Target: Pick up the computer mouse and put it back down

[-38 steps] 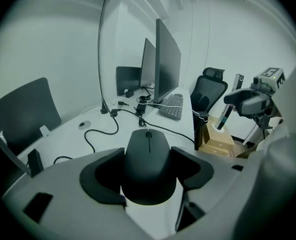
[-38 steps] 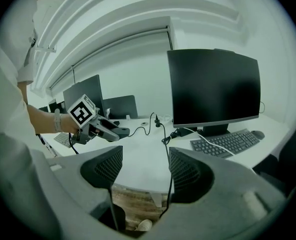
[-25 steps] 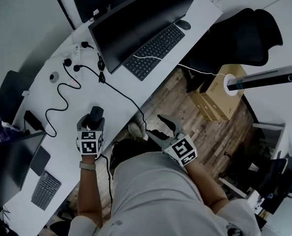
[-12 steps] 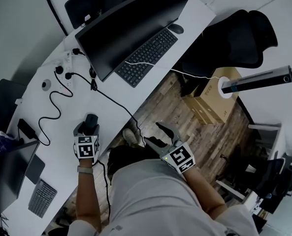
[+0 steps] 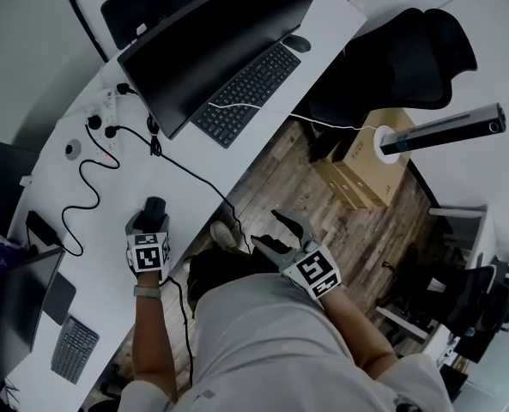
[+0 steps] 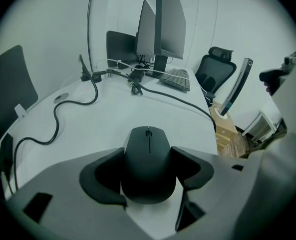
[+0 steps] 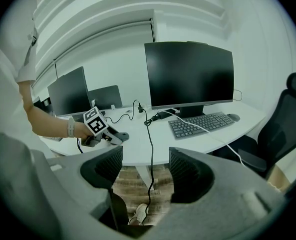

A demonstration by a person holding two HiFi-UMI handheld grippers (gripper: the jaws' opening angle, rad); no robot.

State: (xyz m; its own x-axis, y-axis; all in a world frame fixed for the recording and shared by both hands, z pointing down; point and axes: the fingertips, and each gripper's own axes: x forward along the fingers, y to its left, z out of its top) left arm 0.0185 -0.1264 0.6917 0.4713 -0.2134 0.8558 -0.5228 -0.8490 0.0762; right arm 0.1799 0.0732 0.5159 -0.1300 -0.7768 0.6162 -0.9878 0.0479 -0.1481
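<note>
A black computer mouse (image 6: 148, 154) sits between the jaws of my left gripper (image 6: 148, 168), and both jaws press its sides. In the head view the mouse (image 5: 154, 206) pokes out ahead of the left gripper (image 5: 152, 220) over the white desk (image 5: 185, 196), near its front edge. I cannot tell whether the mouse rests on the desk or hangs just above it. My right gripper (image 5: 276, 233) is off the desk over the wooden floor. Its jaws stand apart with nothing between them (image 7: 145, 171).
A large monitor (image 5: 211, 41), a keyboard (image 5: 245, 93) and a second mouse (image 5: 296, 43) stand further along the desk. A black cable (image 5: 185, 166) runs from a power strip (image 5: 108, 114) over the desk edge. An office chair (image 5: 409, 58) and a cardboard box (image 5: 366, 166) stand on the floor.
The head view has drifted, so the desk items sit further up and left. The left gripper keeps the mouse at about the same spot on the desk. The right gripper stays open.
</note>
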